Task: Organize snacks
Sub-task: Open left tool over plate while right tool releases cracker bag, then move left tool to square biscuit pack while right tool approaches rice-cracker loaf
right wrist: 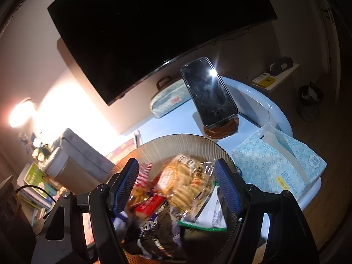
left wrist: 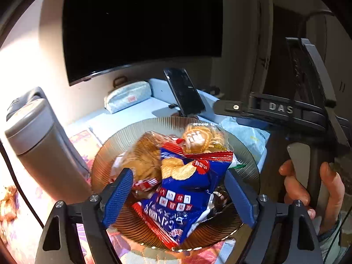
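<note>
While both grippers hover over the plate: snacks lie heaped in it.
Plate (left wrist: 246, 154): ribbed amber glass, on the table.
Blue bag (left wrist: 184, 189): on top of the heap, between the left gripper's (left wrist: 178, 198) spread pads, untouched.
Biscuit pack (right wrist: 182, 182): between the right gripper's (right wrist: 178, 187) parted pads, released.
Phone (right wrist: 209, 92): propped beyond the plate's far rim.

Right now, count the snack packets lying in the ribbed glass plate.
5 that I can tell apart: a blue chip bag in front, two clear biscuit packs behind, a red-striped packet left, a green-edged white one right. More may lie underneath.
</note>
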